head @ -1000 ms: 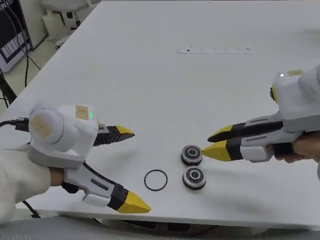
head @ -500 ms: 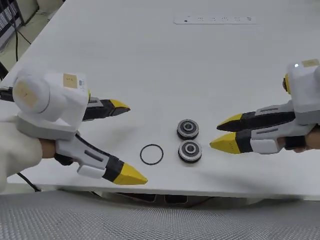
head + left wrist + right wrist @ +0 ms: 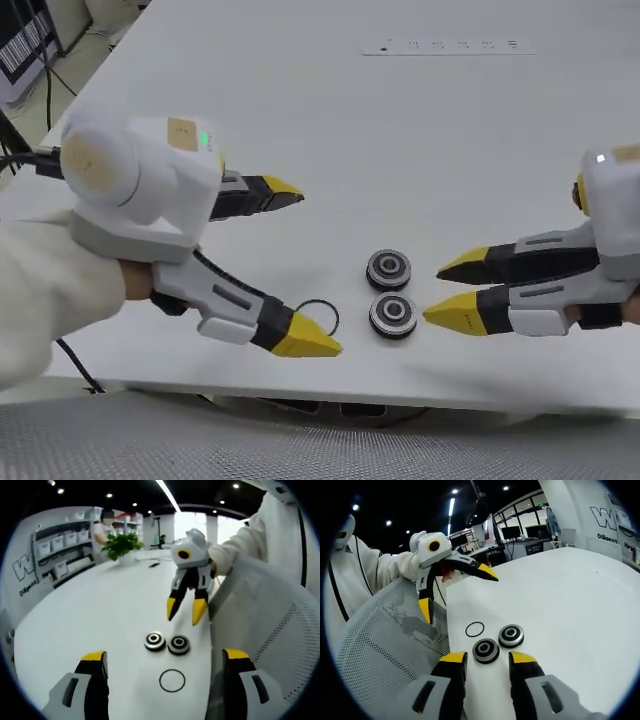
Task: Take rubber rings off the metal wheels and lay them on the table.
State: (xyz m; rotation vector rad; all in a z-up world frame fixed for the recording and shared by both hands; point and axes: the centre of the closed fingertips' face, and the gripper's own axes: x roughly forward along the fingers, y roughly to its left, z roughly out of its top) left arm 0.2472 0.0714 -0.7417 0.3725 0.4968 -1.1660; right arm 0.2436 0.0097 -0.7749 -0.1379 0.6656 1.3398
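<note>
Left gripper [image 3: 310, 272] stood wide open, empty. Right gripper [image 3: 438, 292] was part open, empty, at the lower-centre wheel [image 3: 393, 314]. Risk: an off-centre pinch could skid it off the table [image 3: 450, 140] edge.

Three cameras crowd the near edge of the table [image 3: 420, 130].
The head view looks steeply down from above that edge. The two gripper views sit low along it, facing each other, close in; all three share the two wheels [image 3: 389, 268] and the ring [image 3: 172, 680] lying beside them.
</note>
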